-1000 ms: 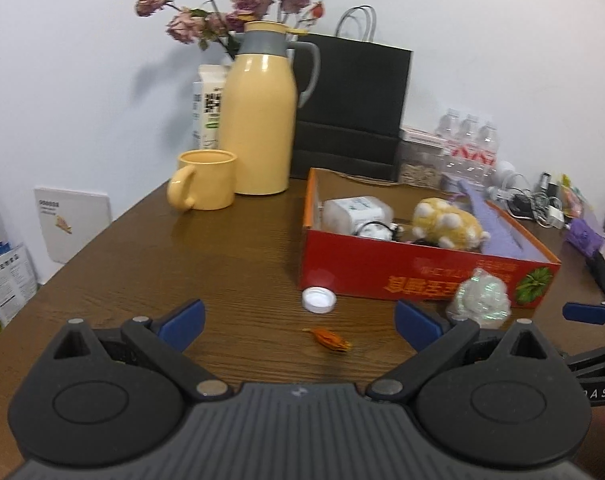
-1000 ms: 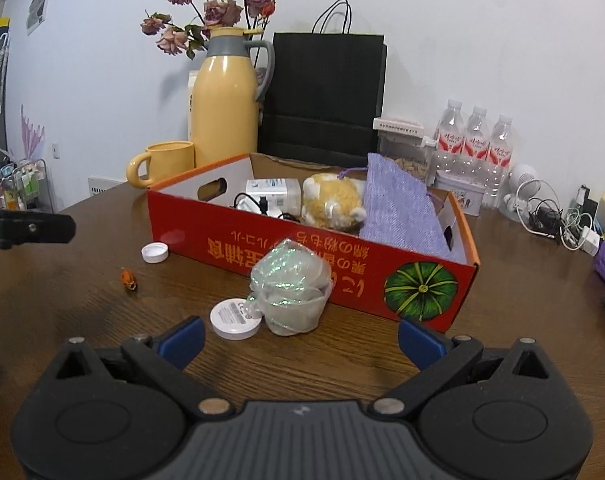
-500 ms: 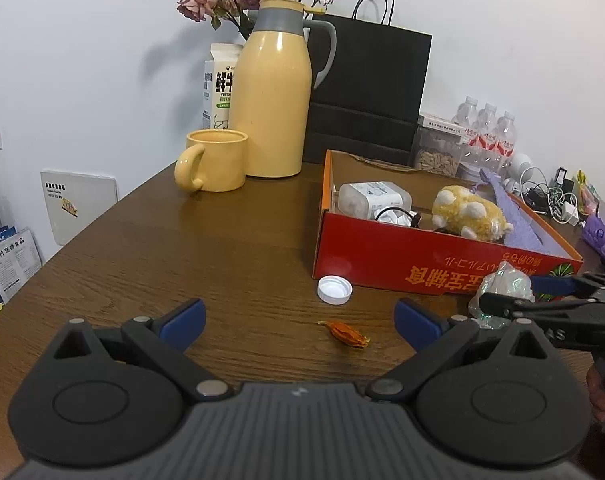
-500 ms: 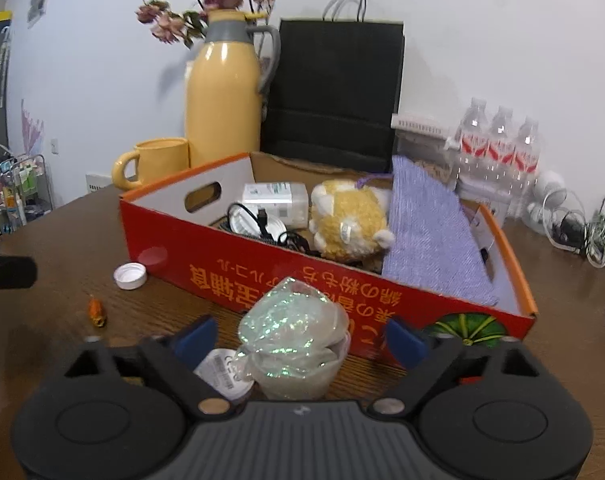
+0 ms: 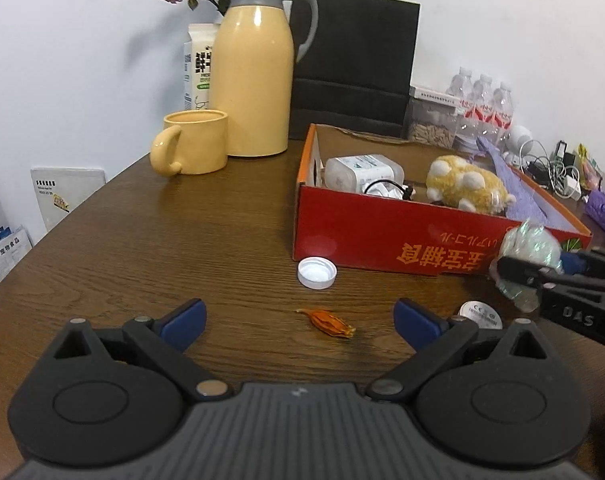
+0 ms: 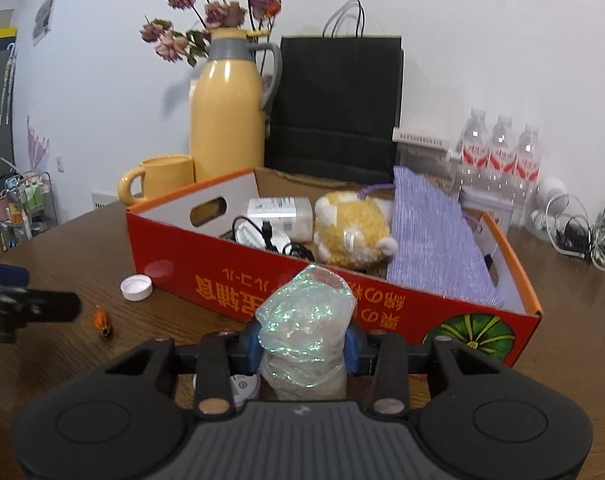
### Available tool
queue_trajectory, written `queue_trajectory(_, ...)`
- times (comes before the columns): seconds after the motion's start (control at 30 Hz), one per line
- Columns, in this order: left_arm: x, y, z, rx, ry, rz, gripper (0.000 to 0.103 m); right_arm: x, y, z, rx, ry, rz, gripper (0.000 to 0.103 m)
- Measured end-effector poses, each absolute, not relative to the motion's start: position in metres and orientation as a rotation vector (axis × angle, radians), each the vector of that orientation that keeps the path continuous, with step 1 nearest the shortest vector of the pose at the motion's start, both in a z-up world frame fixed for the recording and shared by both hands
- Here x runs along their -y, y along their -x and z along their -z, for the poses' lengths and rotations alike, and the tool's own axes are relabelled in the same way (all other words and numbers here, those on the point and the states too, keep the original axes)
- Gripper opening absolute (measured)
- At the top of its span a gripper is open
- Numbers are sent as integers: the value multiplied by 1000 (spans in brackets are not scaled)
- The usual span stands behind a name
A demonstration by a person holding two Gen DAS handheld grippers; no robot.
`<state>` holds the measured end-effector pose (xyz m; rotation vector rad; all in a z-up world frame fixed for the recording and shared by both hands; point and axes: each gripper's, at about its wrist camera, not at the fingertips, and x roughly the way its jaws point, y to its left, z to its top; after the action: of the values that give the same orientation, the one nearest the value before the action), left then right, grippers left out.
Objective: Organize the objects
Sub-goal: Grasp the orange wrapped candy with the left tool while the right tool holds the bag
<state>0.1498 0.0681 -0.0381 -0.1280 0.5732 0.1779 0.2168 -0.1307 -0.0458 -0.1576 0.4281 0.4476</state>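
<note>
A small shimmering plastic bag [image 6: 306, 328] sits between the blue pads of my right gripper [image 6: 302, 344], whose jaws are closing and press its sides. The left wrist view shows the same bag [image 5: 530, 248] in that gripper [image 5: 542, 276] in front of the red cardboard box [image 5: 382, 236]. My left gripper [image 5: 300, 320] is open, with a small orange wrapped piece [image 5: 328, 322] on the table between its fingertips. A white bottle cap [image 5: 317, 273] lies by the box. A white round disc [image 5: 480, 314] lies under the right gripper.
The box [image 6: 222, 280] holds a plush toy [image 6: 354, 232], a purple cloth [image 6: 430, 240], a white pack and cables. Behind stand a yellow flask [image 5: 254, 76], a yellow mug [image 5: 194, 142], a black paper bag [image 5: 354, 64] and water bottles [image 6: 498, 148]. Cables [image 6: 578, 232] lie far right.
The right gripper's jaws have come in from wide open onto the shimmering bag. Both grippers have moved forward; the orange piece now lies between the left fingertips.
</note>
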Motion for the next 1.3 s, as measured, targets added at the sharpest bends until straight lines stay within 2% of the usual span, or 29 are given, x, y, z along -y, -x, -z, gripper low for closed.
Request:
queue_trajectory(0.1, -64, -156, 41, -590, 103, -167, 92, 133, -211, 43, -401, 158, -443, 37)
queue_trajectory(0.17, -60, -160, 44, -599, 73, -165, 82, 136, -208, 43, -392, 158, -441, 37)
queue_trajectory(0.23, -56, -164, 47, -614, 36, -148, 79, 138, -205, 42, -382, 157, -439, 37)
queue_trajectory(0.47, -51, -173, 54, -649, -81, -59, 69, 146, -195, 43, -372, 161, -433, 38)
queue_trajectory(0.83, -73, -181, 57, -665, -1, 22, 60, 148, -193, 43, -369, 156, -433, 38)
queue_trajectory(0.9, -75, -181, 57, -661, 4, 43, 55, 148, -193, 43, -369, 156, -432, 38)
queue_trajectory(0.97, -74, -180, 57, -656, -4, 46, 41, 148, -193, 43, -369, 156, -433, 38)
queue_trajectory(1.3, -73, -173, 55, -614, 20, 8, 41, 148, -192, 43, -365, 157, -436, 38)
